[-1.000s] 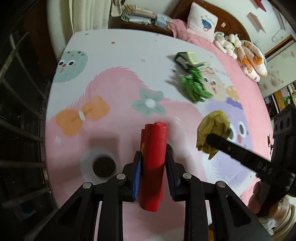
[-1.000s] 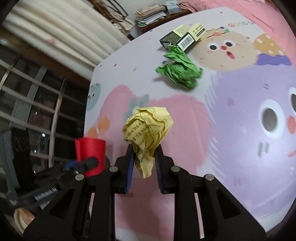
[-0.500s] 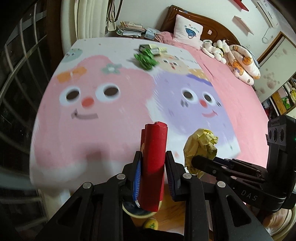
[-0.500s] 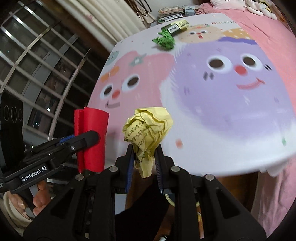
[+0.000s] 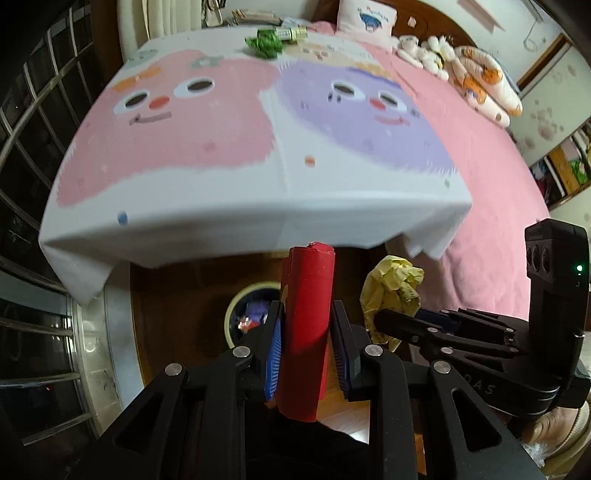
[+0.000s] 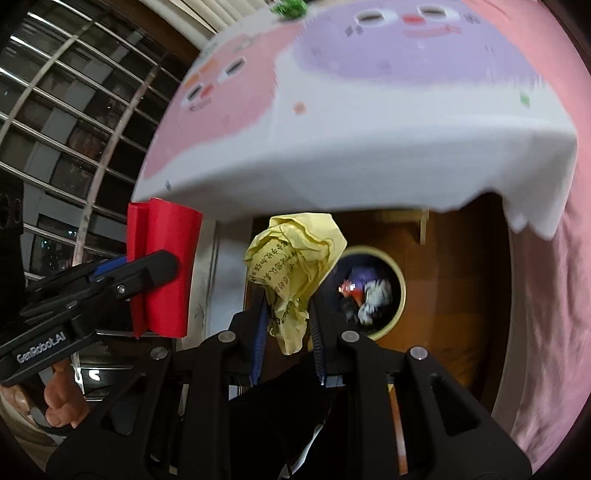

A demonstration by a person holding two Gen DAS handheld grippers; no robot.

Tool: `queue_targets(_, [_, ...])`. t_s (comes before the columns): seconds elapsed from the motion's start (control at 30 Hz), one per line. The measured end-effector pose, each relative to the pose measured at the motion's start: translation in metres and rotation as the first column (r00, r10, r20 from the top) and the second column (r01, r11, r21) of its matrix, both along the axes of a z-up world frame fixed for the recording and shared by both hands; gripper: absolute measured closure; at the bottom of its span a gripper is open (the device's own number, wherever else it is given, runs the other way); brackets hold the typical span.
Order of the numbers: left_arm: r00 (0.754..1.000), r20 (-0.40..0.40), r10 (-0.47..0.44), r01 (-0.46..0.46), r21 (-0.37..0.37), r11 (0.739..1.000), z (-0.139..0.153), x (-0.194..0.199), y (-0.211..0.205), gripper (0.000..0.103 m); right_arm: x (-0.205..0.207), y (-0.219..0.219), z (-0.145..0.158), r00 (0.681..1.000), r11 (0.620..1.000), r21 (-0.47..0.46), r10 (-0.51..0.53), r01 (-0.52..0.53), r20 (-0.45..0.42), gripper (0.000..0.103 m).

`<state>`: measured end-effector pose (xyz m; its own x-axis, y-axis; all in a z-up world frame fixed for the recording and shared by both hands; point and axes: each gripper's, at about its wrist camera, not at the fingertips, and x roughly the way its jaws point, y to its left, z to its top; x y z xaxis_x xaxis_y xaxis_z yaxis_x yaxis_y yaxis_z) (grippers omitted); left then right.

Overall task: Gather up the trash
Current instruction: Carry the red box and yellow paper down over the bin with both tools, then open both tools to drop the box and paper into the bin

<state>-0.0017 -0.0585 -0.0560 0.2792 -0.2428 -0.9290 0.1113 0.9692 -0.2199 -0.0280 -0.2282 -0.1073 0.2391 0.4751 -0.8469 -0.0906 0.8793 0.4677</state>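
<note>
Both grippers have left the tabletop since 1 second ago: then they hung over the cartoon tablecloth [image 5: 280, 173], now they are past its near edge, with a round bin [image 5: 236, 314] on the wooden floor below them. The green crumpled paper [image 5: 264, 42] and the boxes [image 5: 293, 33] stay far back on the table.

On the left, the left gripper [image 5: 308, 332] is closed narrowly on the red paper roll [image 5: 308, 325], blue pads pressing both sides. The roll's long axis runs along the fingers, its upper end pointing away toward the table edge. A hand [image 6: 61, 397] holds this tool's handle.

To the right, the right gripper [image 6: 288, 325] is pinched narrowly on the yellow paper wad [image 6: 291, 258], which bulges above the fingertips. In the right wrist view the bin [image 6: 400, 291], holding trash, sits just right of the wad.
</note>
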Motion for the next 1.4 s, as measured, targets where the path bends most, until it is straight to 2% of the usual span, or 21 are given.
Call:
queue_targets(0.2, [0.997,-0.076,-0.006,0.006,0.004,1.0,-0.065,-0.001,-0.003,0.079,-0.017,-0.004,-0.077,0.997,0.999,-0.036,-0.026,0.023,-0.079,0.084])
queue_targets(0.43, [0.989,-0.146,-0.008,0.011,0.019,1.0,-0.167,0.011,0.0,0.079,-0.021,-0.006,-0.188,0.989,0.995,-0.095,-0.047,0.034,-0.14,0.084])
queue_targets(0.5, [0.987,-0.163,-0.009,0.014,0.026,1.0,-0.199,0.013,0.001,0.079,-0.02,-0.004,-0.21,0.987,0.994,-0.101,-0.053,0.038,-0.15,0.084])
queue_targets(0.63, [0.984,-0.177,-0.021,0.029,0.046,0.999,-0.245,0.022,0.001,0.079,-0.022,-0.008,-0.26,0.982,0.991,-0.13,-0.064,0.04,-0.179,0.083])
queue_targets(0.73, [0.982,-0.185,-0.025,0.038,0.068,0.997,-0.273,0.025,0.0,0.074,-0.012,-0.004,-0.281,0.98,0.99,-0.136,-0.069,0.044,-0.186,0.083])
queue_targets(0.77, [0.981,-0.191,-0.024,0.038,0.067,0.997,-0.283,0.026,0.001,0.072,-0.011,-0.004,-0.287,0.98,0.99,-0.134,-0.07,0.046,-0.185,0.081])
queue_targets(0.83, [0.981,-0.194,-0.023,0.037,0.069,0.997,-0.293,0.028,0.001,0.061,0.0,0.008,-0.292,0.978,0.989,-0.136,-0.076,0.05,-0.192,0.078])
queue_targets(0.9, [0.981,-0.193,-0.022,0.038,0.082,0.996,-0.301,0.029,0.003,0.052,0.006,0.018,-0.296,0.974,0.989,-0.133,-0.085,0.058,-0.211,0.062])
queue_targets(0.97, [0.982,-0.19,-0.018,0.037,0.097,0.995,-0.307,0.03,0.004,0.044,0.013,0.02,-0.3,0.971,0.989,-0.131,-0.092,0.064,-0.22,0.056])
queue_targets(1.03, [0.982,-0.188,-0.002,0.024,0.115,0.993,-0.312,0.032,0.007,0.03,0.017,0.022,-0.3,0.973,0.987,-0.149,-0.092,0.061,-0.213,0.054])
queue_targets(1.2, [0.986,-0.167,0.028,-0.008,0.12,0.993,-0.307,0.035,0.017,0.023,0.024,0.026,-0.298,0.975,0.983,-0.17,-0.097,0.063,-0.199,0.054])
queue_targets(1.4, [0.988,-0.148,0.049,-0.031,0.126,0.992,-0.289,0.034,0.025,0.022,0.024,0.026,-0.274,0.981,0.983,-0.168,-0.103,0.075,-0.166,0.054])
